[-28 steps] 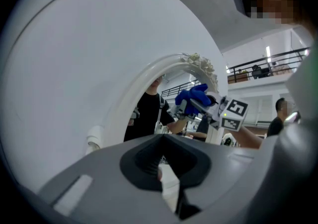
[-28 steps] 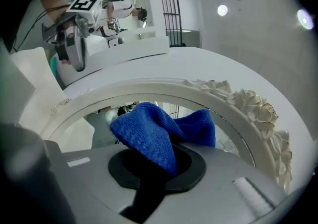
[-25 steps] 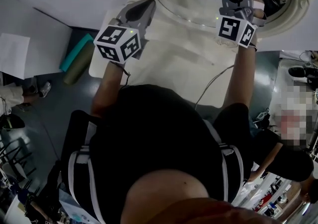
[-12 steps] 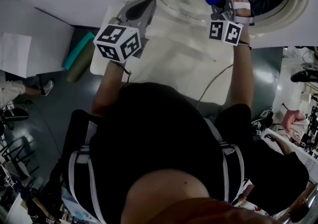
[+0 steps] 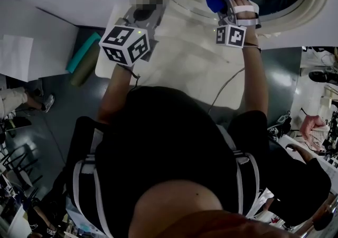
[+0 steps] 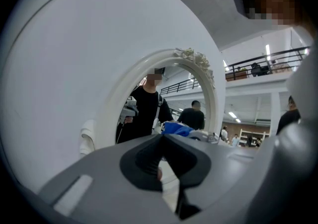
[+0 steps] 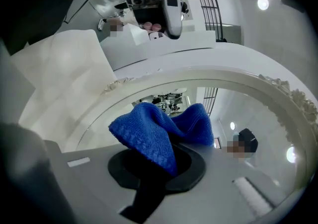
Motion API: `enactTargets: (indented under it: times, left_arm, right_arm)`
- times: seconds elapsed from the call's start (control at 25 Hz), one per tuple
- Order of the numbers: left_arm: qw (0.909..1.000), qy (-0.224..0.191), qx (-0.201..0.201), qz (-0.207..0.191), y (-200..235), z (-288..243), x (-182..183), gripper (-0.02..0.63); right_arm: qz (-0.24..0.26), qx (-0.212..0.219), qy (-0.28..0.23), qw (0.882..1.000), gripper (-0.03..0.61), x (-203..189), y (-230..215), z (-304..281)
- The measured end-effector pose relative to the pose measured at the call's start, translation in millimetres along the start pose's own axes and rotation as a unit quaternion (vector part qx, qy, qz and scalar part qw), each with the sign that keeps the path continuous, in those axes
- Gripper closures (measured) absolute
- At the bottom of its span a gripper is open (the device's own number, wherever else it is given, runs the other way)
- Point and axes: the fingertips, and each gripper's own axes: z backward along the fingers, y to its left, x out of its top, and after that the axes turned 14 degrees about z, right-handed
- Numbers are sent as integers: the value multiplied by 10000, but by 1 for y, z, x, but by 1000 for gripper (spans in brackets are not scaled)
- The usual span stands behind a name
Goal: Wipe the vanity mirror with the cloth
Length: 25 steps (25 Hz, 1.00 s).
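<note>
The right tool (image 5: 231,5) is the one doing the work. Its jaws are clamped tight on a fold of the blue cloth (image 7: 149,138), which bunches out past the tips in two soft lobes. The left tool (image 6: 163,137) has its jaws closed on nothing and hangs over the desk (image 5: 190,68), just beside the lower left of the mirror's frame, so the right hand is plainly the nearer one to the glass.

The oval vanity mirror (image 7: 248,118) stands upright at the far edge of the desk with its long axis running up and down. The cloth sits low on the glass, left of its middle, either pressed against it or a hair off (the farther blue lobe may just be its own reflection, so I can't swear to contact). Most of the unwiped glass lies above and to the right of the cloth, so I'd judge the next strokes need to go up and across.

The cloth looks like a thick, nubbly knit, soft and floppy. The glass is smooth and bright with reflections of the room. The white frame (image 7: 283,91) is glossy, with raised floral moulding along its rim and a carved crest on top. The desk has a pale, matte, slightly creased cover.
</note>
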Motion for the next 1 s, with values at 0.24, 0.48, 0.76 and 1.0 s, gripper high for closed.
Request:
enactTargets:
  times: [0.24, 0.48, 0.76, 1.0]
  left_arm:
    - [10000, 13, 30, -5, -1, 4, -2, 604]
    - [10000, -8, 75, 4, -1, 4, 5, 604]
    - [9999, -7, 155, 10, 4, 8, 3, 604]
    - [9999, -13, 172, -1, 5, 12, -4, 604]
  right_arm:
    - [216, 416, -34, 9989, 534, 2, 48, -1]
    - [377, 838, 17, 9958, 534, -5, 90, -4]
    - [298, 1614, 28, 9864, 534, -13, 142, 0]
    - [205, 2071, 164, 9780, 534, -19, 178, 7]
